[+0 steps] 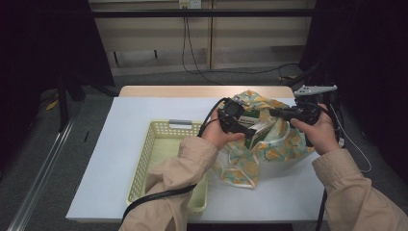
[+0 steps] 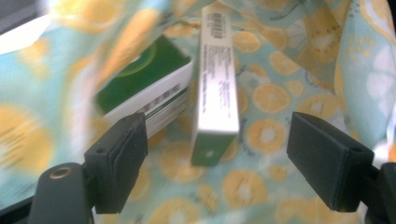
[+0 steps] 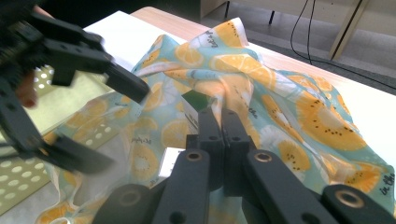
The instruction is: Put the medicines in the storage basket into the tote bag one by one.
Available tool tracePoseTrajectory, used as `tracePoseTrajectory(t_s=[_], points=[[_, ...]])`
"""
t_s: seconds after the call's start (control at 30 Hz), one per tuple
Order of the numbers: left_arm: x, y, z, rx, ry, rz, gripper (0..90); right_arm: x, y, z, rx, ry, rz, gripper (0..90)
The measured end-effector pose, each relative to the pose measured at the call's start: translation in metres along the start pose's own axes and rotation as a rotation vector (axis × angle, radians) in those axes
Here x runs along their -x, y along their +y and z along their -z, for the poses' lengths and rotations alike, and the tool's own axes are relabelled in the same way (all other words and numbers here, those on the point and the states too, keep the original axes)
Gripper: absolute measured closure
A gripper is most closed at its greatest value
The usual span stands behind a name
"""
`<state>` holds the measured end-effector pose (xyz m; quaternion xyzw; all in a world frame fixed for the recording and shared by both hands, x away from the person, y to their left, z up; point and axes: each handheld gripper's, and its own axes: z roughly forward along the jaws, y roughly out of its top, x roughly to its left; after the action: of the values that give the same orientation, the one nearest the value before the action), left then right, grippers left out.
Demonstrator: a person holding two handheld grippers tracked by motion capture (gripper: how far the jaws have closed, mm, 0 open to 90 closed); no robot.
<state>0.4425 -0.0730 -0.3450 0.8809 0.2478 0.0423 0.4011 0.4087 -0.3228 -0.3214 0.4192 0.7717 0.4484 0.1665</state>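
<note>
A cloth bag (image 1: pixel 284 144) printed with orange slices lies on the white table, right of centre. My right gripper (image 1: pixel 273 112) is shut on the bag's upper edge (image 3: pixel 223 100) and holds it up. In the left gripper view, my left gripper (image 2: pixel 219 163) is open inside the bag's mouth, its jaws wide apart. Between them stands a narrow white-and-green box (image 2: pixel 217 84); a second green box (image 2: pixel 144 88) lies beside the left jaw. The green boxes (image 1: pixel 255 137) show in the bag's opening. In the right gripper view, my left gripper (image 3: pixel 121 128) stands open at the bag's left side.
A pale yellow perforated basket (image 1: pixel 144 159) stands on the white table cover (image 1: pixel 125 120) just left of the bag. Cables trail from both grippers. The wooden table edge (image 1: pixel 192 90) lies behind, with dark floor around it.
</note>
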Motion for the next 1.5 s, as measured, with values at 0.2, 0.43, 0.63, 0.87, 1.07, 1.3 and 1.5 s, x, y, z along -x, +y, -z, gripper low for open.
tracePoseTrajectory(t_s=[0.2, 0.43, 0.63, 0.87, 1.07, 1.3, 1.5], points=[[-0.011, -0.015, 0.028, 0.017, 0.049, 0.025, 19.1, -0.005, -0.002, -0.003, -0.015, -0.003, 0.012, 90.0], [-0.024, -0.032, 0.046, 0.008, 0.096, 0.05, 17.2, -0.002, -0.003, -0.003, -0.008, -0.018, 0.002, 90.0], [-0.035, -0.042, 0.044, -0.014, 0.116, 0.06, 23.6, -0.002, -0.002, -0.003, -0.011, -0.018, 0.002, 90.0], [-0.037, -0.045, 0.035, -0.03, 0.109, 0.039, 37.0, 0.0, -0.002, -0.002, -0.006, -0.02, 0.002, 90.0], [-0.034, -0.044, 0.025, -0.045, 0.083, 0.042, 49.1, 0.004, 0.0, 0.004, 0.012, -0.034, -0.008, 90.0], [-0.029, -0.04, 0.019, -0.082, 0.04, 0.048, 84.4, 0.005, 0.0, 0.008, 0.017, -0.037, -0.008, 90.0], [-0.031, -0.029, 0.036, -0.039, 0.002, 0.101, 89.9, 0.005, -0.001, 0.008, 0.015, -0.031, -0.007, 90.0]])
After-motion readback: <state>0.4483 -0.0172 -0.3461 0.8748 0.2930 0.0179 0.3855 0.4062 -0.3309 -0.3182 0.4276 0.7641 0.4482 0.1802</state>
